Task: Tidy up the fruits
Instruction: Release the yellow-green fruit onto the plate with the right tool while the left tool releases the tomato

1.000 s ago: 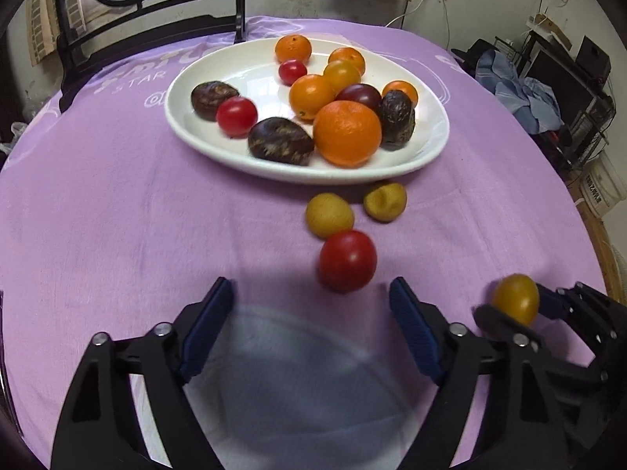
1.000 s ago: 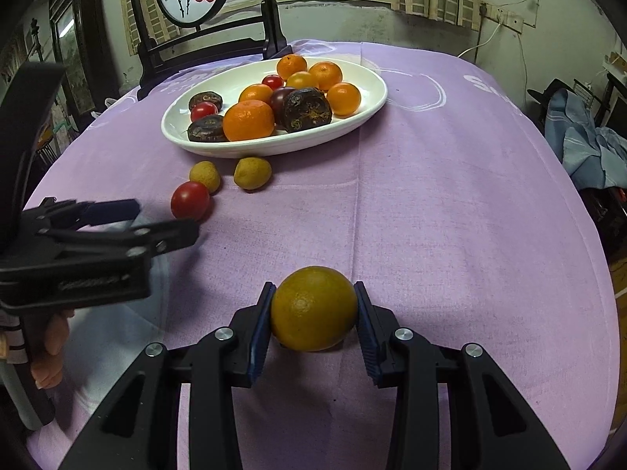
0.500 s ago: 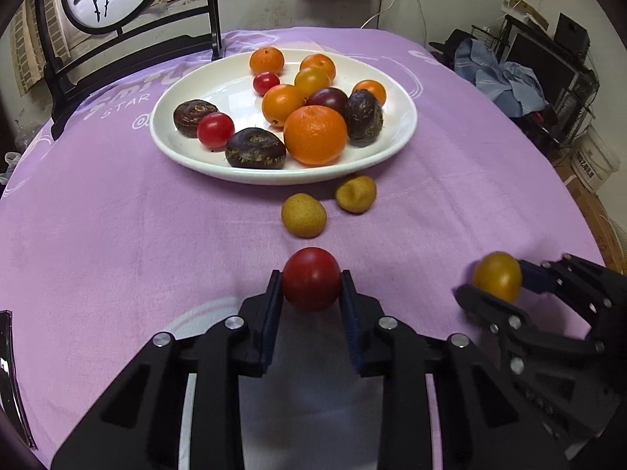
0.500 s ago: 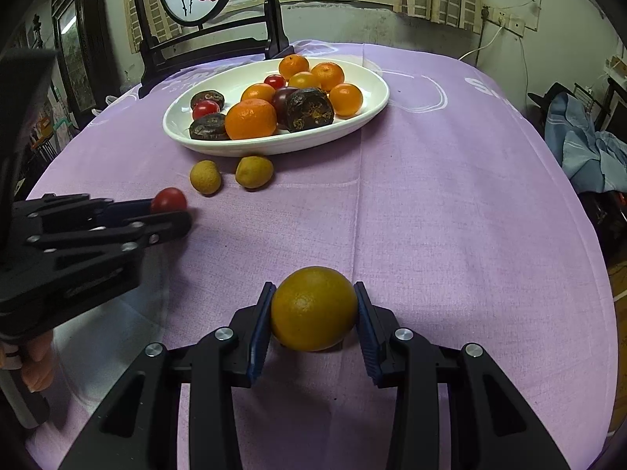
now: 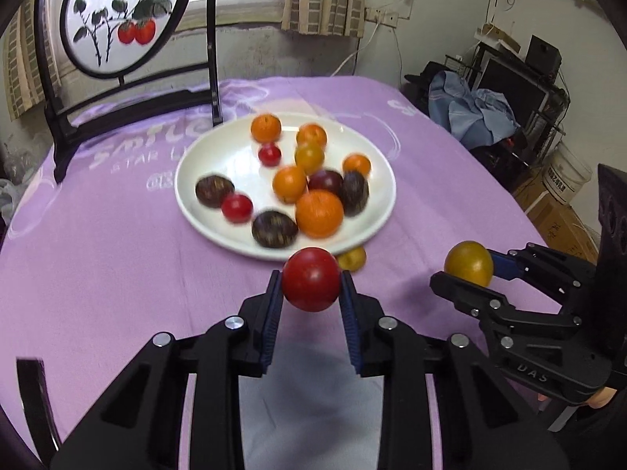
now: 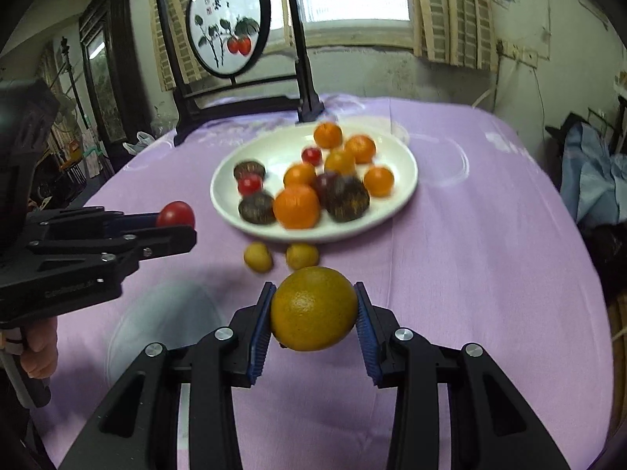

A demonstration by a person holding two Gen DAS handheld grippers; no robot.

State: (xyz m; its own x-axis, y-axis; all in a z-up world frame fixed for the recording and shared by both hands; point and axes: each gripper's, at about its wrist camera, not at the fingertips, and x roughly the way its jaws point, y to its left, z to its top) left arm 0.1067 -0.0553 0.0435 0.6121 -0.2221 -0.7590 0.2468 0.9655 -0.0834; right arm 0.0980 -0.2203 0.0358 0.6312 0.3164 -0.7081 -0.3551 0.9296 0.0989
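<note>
Now the left hand-held gripper [image 5: 310,288] is clenched on a red tomato [image 5: 310,279], and the right hand-held gripper [image 6: 313,315] grips a yellow-green orange [image 6: 313,308], both clear of the bench [image 6: 470,243]. Straight ahead on the far side lies the white plate [image 5: 188,180] of fruit, the left hand nearer, with two small yellow fruits [image 6: 257,256] just before its near rim.

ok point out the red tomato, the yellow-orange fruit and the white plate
red tomato [image 5: 310,279], left wrist view, centre of its front
yellow-orange fruit [image 6: 313,315], right wrist view, middle of its skin
white plate [image 5: 188,180], left wrist view, bare left inside

Two yellow fruits [image 6: 280,256] before plate [image 6: 403,180]
</note>
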